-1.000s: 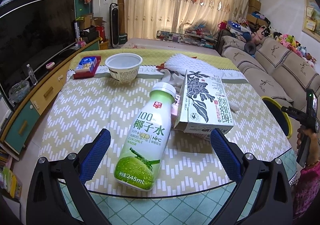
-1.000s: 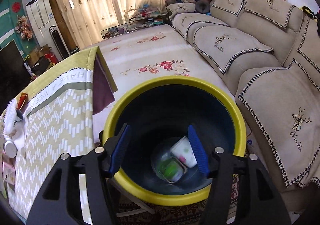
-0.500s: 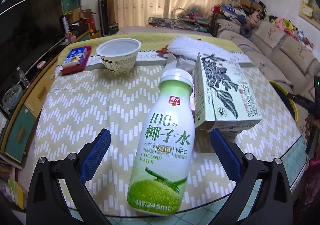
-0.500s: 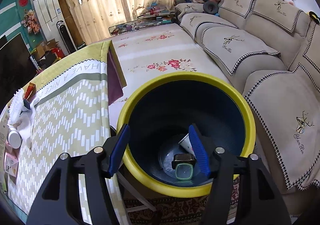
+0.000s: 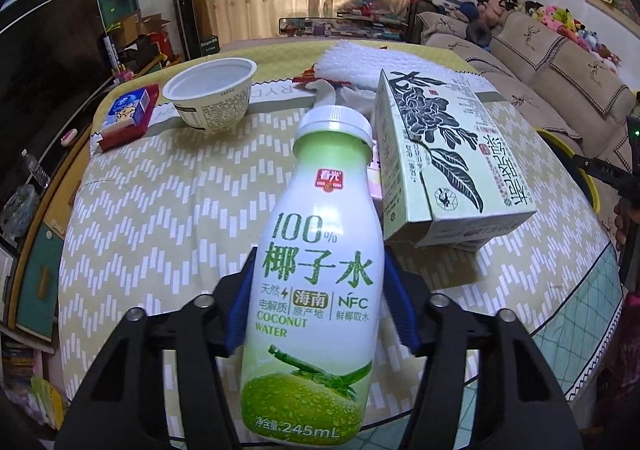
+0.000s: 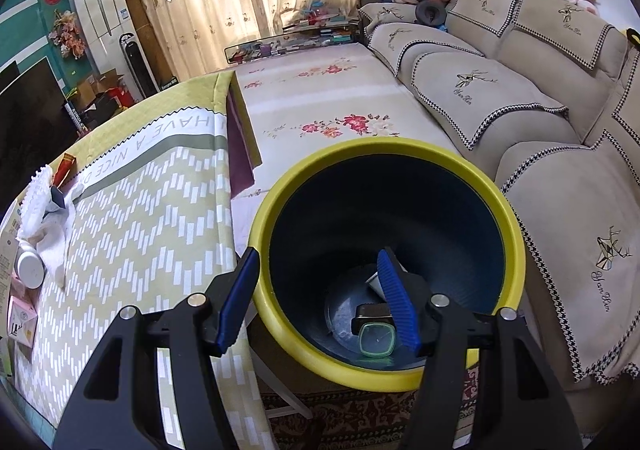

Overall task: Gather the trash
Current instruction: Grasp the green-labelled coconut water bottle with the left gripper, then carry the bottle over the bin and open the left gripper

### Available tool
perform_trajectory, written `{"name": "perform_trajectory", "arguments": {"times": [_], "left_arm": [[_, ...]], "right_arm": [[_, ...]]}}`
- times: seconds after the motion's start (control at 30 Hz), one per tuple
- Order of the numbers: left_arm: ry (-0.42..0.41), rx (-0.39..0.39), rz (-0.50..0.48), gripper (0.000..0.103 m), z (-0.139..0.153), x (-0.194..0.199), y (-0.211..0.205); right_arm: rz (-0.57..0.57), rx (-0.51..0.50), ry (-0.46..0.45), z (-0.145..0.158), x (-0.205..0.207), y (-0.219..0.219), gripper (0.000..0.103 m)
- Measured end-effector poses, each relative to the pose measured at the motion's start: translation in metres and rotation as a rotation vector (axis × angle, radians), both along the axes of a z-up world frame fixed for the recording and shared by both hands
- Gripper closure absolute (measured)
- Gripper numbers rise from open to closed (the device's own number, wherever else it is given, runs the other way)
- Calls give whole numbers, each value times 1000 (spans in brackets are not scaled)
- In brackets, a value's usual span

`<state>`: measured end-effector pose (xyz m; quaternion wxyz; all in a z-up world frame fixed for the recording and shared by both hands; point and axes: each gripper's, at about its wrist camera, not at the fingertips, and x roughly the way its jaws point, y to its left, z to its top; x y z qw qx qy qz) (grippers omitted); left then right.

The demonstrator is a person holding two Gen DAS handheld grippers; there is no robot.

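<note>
Green-and-white coconut water bottle [image 5: 316, 274] clamped low on its body by the left gripper [image 5: 318, 298], whose blue pads have just closed in against both its sides.

It lies on the chevron tablecloth [image 5: 168, 201] with its white cap at 12 o'clock; a printed tea carton [image 5: 448, 153] sits just beside it at 2 o'clock, a white plastic cup [image 5: 212, 91] at 11 o'clock, and a small red-and-blue box [image 5: 126, 117] farther off at 10 o'clock. The right gripper [image 6: 316, 298] hangs over the yellow-rimmed bin [image 6: 516, 234], jaws parted at a middling width with nothing between them; a green-lidded container [image 6: 376, 336] lies on the bin's floor.
</note>
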<state>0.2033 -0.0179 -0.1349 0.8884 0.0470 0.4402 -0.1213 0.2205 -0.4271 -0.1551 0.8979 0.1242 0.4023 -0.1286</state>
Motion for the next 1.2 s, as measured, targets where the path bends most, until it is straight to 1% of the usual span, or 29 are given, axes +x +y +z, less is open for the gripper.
{"name": "perform_trajectory", "arguments": {"times": [0.3,0.47,0.77,0.87,1.0,1.07,1.2], "left_arm": [[-3,-26,32,51,2,-10,14],[-37,-26,45,52,15,-29,19],[-108,-27,22,52,49,-69,17],[-136,-32,-14,52,64,-83,6],[-172,-45,-90,52,85,-93,-22],[-193,-60,-146,52,97,-95,-43],[-206,-97,-242,52,113,-90,-84]], "right_arm": [[24,-1,-9,5,-7,8,45],[41,-1,-27,11,-12,16,45],[61,5,-53,20,-26,22,45],[61,7,-61,22,-32,21,45],[51,6,-76,26,-43,15,45],[43,1,-82,27,-47,10,45],[17,-8,-101,32,-63,-5,45]]}}
